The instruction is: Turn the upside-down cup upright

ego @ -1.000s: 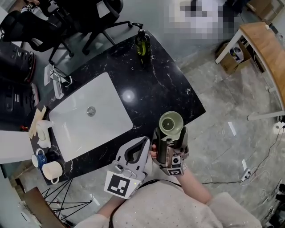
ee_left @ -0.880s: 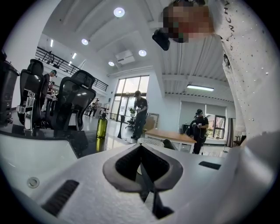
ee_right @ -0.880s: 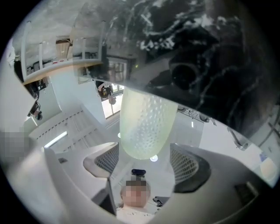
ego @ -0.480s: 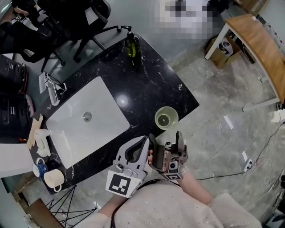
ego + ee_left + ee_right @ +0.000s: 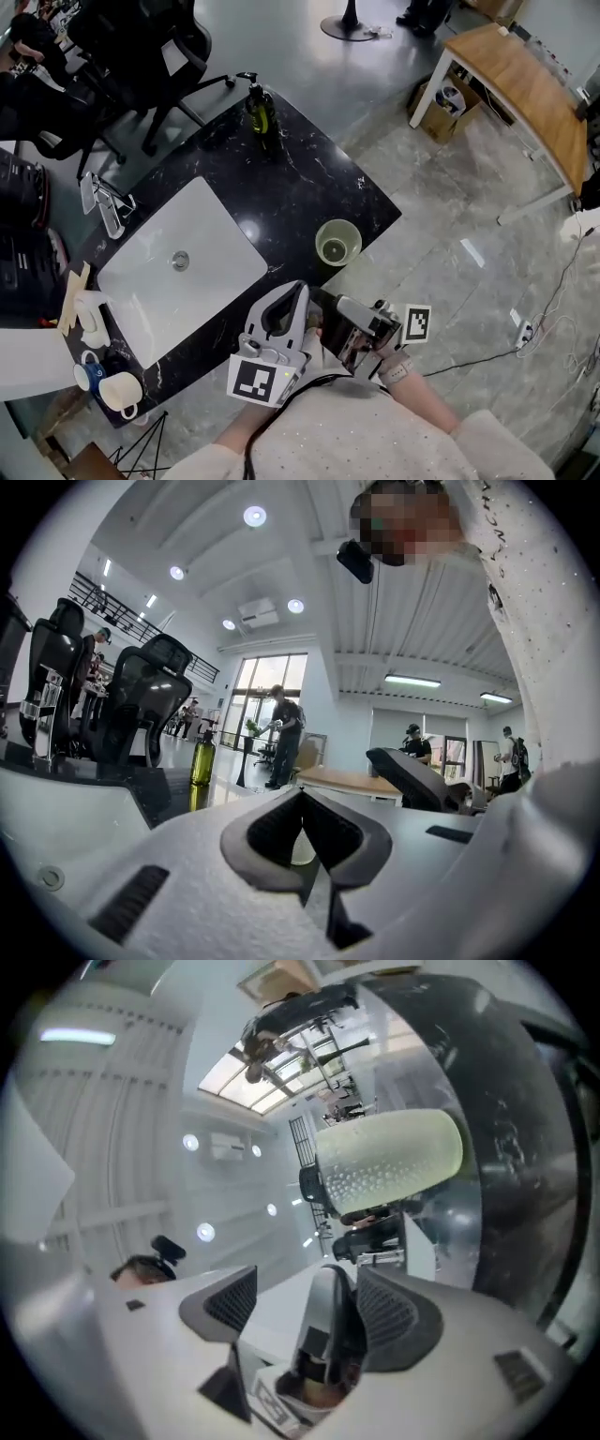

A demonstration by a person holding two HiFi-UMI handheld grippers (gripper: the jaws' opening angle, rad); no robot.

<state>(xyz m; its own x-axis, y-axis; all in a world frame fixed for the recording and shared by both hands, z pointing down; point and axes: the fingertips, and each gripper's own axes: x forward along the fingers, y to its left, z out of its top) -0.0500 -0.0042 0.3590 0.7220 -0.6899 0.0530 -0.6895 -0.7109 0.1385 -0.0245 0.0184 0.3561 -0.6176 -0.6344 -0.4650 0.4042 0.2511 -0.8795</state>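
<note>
On counter (image 5: 309,183) edge, upright cup (image 5: 337,242), apart from right gripper's (image 5: 307,1288) spread fingers (image 5: 398,1321)

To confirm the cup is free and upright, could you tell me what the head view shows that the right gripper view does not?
Only the head view: the cup with its mouth facing up, the sink, the soap bottle, the left tool. Only the right gripper view: the right tool with jaws apart, no cup between them, and the cup's dimpled side. Both: the cup on the black counter, clear of the right tool.
</note>
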